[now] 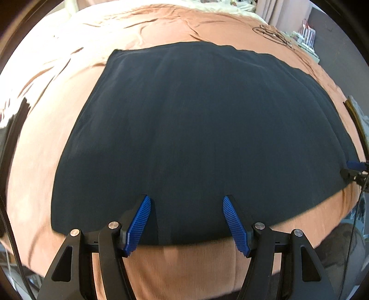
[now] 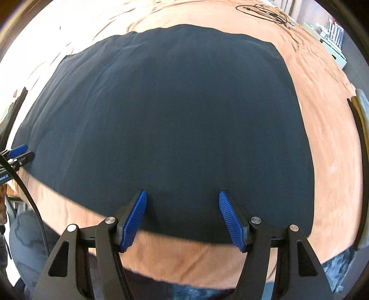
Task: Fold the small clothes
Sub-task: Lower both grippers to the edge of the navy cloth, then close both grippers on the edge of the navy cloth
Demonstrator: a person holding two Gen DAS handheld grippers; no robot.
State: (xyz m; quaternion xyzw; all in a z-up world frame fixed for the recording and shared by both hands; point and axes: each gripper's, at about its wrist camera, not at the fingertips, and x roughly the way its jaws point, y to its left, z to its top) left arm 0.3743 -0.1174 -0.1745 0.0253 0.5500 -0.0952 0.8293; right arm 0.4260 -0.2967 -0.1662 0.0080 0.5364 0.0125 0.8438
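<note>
1. Now the dark navy garment (image 1: 196, 129) is seen spread flat across the orange-tan bedcover (image 1: 69, 69), filling most of both wrist views.
2. The left gripper (image 1: 186, 203) is held over the garment's near hem, its fingers spread wide with nothing pinched; whether the tips touch the cloth cannot be told.
3. The near hem is seen crossing between the ribbed blue pads (image 1: 138, 223), with bare bedcover showing below them.
4. The right gripper (image 2: 182, 198) is likewise poised over the near hem, fingers spread apart, and no cloth is gripped between them.
5. In the right wrist view the garment (image 2: 173, 115) reaches up to a far edge that bows slightly, and its right side runs down towards the hem as a clean line.
6. Each gripper is caught at the edge of the other's view, beside the garment's near edge, the left gripper (image 2: 19, 152) there being shown as a blue pad on a black finger.
7. The fabric is seen as matte, soft-looking, with faint lengthwise creases; the bedcover is wrinkled and plush.
8. The gripper pads are finely ridged blue; the fingers are smooth black with silver pivot pins.
9. A tangle of thin black cable (image 2: 265, 11) is seen lying on the bedcover, well beyond the garment's far edge.
</note>
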